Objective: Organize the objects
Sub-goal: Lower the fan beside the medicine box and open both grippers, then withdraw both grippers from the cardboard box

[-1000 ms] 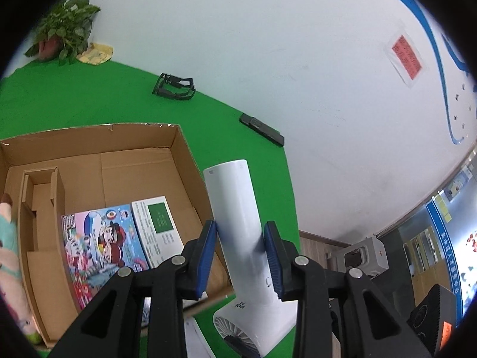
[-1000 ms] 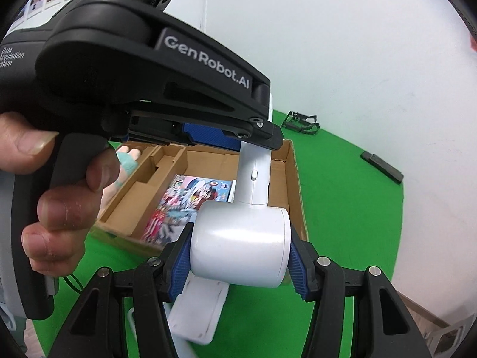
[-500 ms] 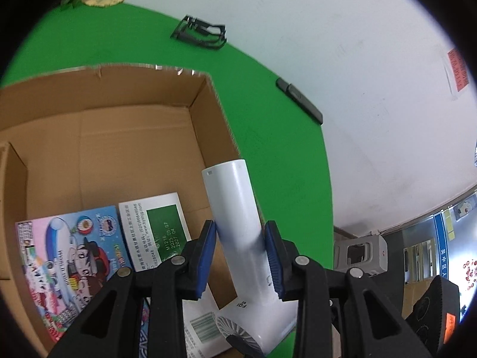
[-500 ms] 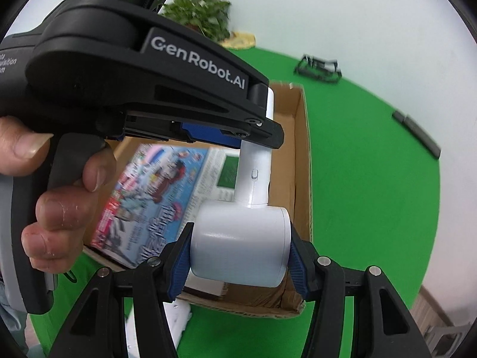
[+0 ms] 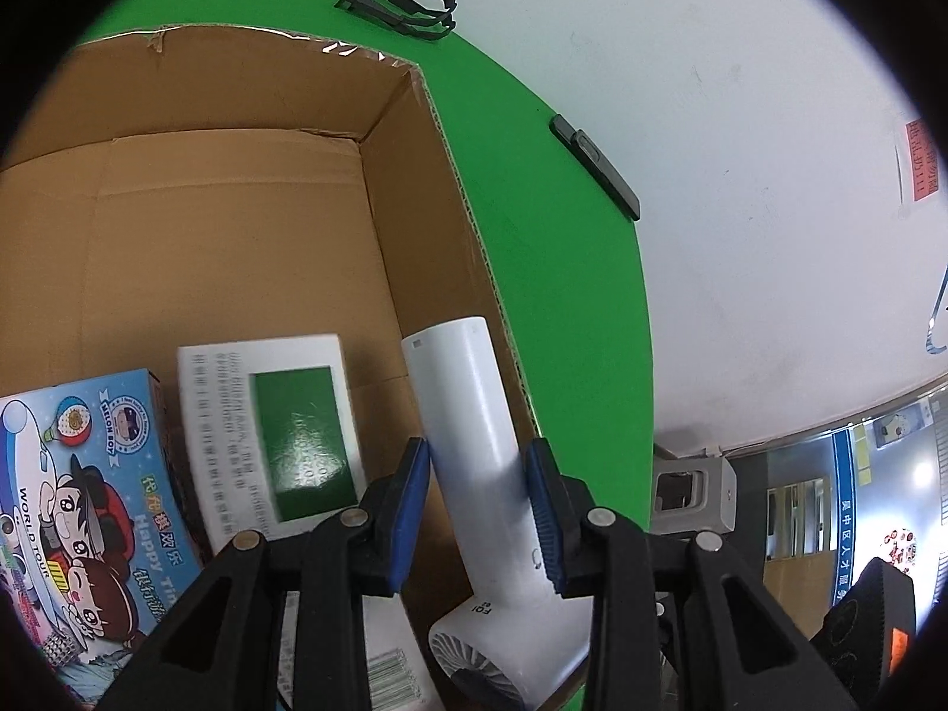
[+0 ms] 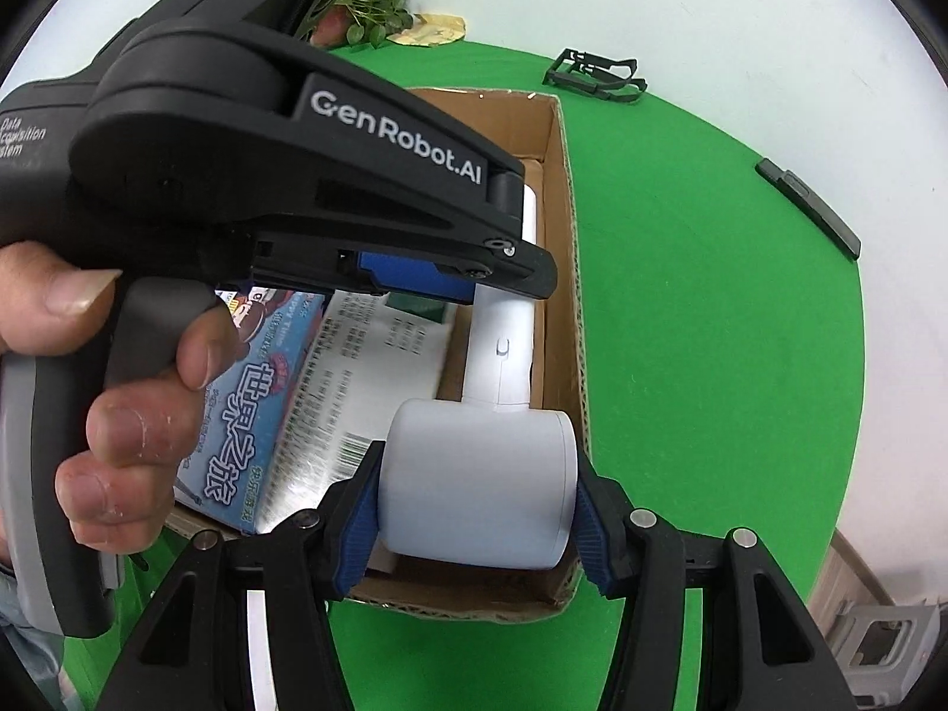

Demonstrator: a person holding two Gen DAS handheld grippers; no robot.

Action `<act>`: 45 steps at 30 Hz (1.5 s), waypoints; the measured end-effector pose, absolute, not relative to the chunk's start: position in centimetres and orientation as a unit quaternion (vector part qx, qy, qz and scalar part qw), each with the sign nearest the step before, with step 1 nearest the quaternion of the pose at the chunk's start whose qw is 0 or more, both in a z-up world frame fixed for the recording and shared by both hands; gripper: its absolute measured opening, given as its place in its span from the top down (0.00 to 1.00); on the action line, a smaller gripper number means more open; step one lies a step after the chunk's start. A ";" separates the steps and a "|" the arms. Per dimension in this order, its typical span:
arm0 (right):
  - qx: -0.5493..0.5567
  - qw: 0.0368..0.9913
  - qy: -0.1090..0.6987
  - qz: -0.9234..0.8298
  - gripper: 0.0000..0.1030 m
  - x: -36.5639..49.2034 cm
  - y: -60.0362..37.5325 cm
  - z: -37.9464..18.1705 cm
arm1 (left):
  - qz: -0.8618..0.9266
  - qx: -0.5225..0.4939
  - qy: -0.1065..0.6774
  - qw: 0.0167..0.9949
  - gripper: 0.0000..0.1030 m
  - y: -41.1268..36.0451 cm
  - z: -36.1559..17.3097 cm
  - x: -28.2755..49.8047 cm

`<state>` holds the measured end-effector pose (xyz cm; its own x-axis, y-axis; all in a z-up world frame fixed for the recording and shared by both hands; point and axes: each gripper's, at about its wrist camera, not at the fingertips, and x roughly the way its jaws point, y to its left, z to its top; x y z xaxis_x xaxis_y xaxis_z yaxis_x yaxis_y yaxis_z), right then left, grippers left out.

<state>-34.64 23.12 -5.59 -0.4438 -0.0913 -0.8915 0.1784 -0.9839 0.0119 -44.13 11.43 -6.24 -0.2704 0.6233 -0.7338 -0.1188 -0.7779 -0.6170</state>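
A white hair dryer is held by both grippers. My left gripper is shut on its handle; my right gripper is shut on its barrel. The dryer hangs inside the right side of an open cardboard box, close to its right wall. In the box lie a blue cartoon game box and a white box with a green panel. The left gripper's black body and the hand on it fill the left of the right wrist view.
The box stands on a green table. A black folded frame and a black flat bar lie on the table beyond the box. A potted plant stands at the far edge by a white wall.
Both grippers have carried the hair dryer forward and down, from above the box's near edge into the box beside its right wall.
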 end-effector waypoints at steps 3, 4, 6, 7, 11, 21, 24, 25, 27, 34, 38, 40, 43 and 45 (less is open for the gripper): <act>0.520 0.079 0.048 -0.849 0.48 -33.7 24.6 -5.6 | 0.764 -0.553 -0.226 0.244 0.68 11.3 -6.2 -44.0; 0.522 0.079 0.049 -0.848 0.48 -33.8 24.5 -5.6 | 0.766 -0.554 -0.222 0.241 0.68 11.2 -6.2 -44.0; 0.523 0.076 0.052 -0.847 0.48 -33.4 24.3 -5.9 | 0.768 -0.557 -0.213 0.233 0.68 11.5 -6.4 -44.1; 0.523 0.072 0.059 -0.847 0.47 -33.4 24.1 -5.9 | 0.768 -0.560 -0.210 0.230 0.68 11.5 -6.5 -44.1; 0.534 0.077 0.055 -0.840 0.46 -33.1 23.7 -6.3 | 0.765 -0.578 -0.189 0.213 0.76 11.9 -7.9 -44.4; 0.539 0.088 0.030 -0.837 0.45 -32.8 24.1 -5.7 | 0.767 -0.579 -0.172 0.214 0.76 12.1 -7.3 -43.2; 0.526 0.091 0.026 -0.845 0.38 -32.0 24.3 -4.9 | 0.784 -0.562 -0.157 0.213 0.74 11.7 -5.8 -41.7; 0.515 0.087 0.031 -0.852 0.24 -31.5 24.3 -4.4 | 0.790 -0.555 -0.154 0.213 0.73 11.5 -5.3 -41.3; 0.494 0.085 0.037 -0.865 0.10 -30.5 24.2 -3.3 | 0.814 -0.523 -0.137 0.209 0.71 11.1 -3.2 -39.6; 0.429 0.043 0.051 -0.901 0.00 -26.3 24.4 -1.7 | 0.921 -0.361 -0.057 0.134 0.23 8.2 4.4 -29.8; 0.386 0.030 0.045 -0.921 0.00 -21.0 24.1 -0.1 | 0.956 -0.279 -0.007 0.086 0.22 6.9 7.4 -22.7; 0.368 0.023 0.036 -0.929 0.00 -18.7 24.0 0.6 | 0.965 -0.254 -0.003 0.070 0.20 6.5 8.0 -19.9; 0.346 0.020 0.036 -0.937 0.00 -14.7 22.9 1.9 | 0.975 -0.219 0.005 0.040 0.20 6.2 8.5 -14.8; 0.339 0.015 0.033 -0.940 0.00 -12.6 22.4 2.4 | 0.977 -0.211 0.008 0.030 0.20 6.1 8.6 -12.8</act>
